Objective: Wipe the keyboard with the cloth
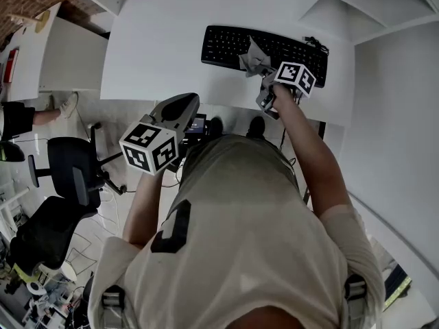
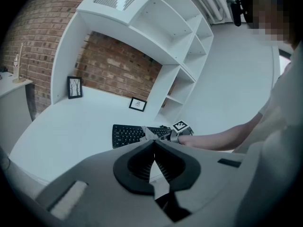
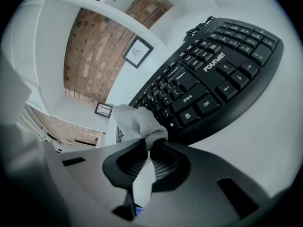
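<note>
The grey cloth (image 1: 254, 59) sits bunched on the black keyboard (image 1: 226, 45), pinched in the jaws of the right gripper (image 3: 149, 145). The keyboard lies on the white worktop (image 1: 158, 40). The left gripper (image 2: 154, 143) hangs short of the worktop, jaws pressed together on nothing.

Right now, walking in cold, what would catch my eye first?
A black keyboard on the white desk, with a grey cloth bunched over its keys, pinched in the right gripper. The left gripper is shut and empty, held short of the desk's near edge.
</note>
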A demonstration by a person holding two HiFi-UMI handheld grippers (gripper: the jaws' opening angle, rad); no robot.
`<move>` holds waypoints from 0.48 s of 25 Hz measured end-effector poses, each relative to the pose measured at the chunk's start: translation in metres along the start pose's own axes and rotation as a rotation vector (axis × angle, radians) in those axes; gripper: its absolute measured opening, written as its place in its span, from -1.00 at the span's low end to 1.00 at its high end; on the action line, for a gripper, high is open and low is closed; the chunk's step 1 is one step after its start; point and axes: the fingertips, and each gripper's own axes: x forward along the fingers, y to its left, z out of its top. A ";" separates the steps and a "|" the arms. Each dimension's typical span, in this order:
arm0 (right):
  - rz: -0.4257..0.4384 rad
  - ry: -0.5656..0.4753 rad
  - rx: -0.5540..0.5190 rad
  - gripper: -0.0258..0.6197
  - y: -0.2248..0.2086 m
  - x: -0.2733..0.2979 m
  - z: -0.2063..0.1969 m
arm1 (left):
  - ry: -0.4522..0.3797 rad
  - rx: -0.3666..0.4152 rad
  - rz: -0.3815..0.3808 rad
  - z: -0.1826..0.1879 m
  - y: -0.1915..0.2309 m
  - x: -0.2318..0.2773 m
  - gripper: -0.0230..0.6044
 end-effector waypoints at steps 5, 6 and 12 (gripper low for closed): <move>-0.004 -0.009 -0.001 -0.87 -0.005 -0.005 0.001 | -0.001 0.006 -0.013 0.001 -0.003 0.001 -0.91; -0.005 -0.011 0.001 -0.87 -0.007 -0.008 0.002 | 0.000 0.009 -0.016 0.001 -0.006 0.003 -0.91; -0.016 -0.039 0.019 -0.87 -0.022 -0.021 0.011 | 0.014 0.021 -0.045 0.002 -0.016 0.016 -0.91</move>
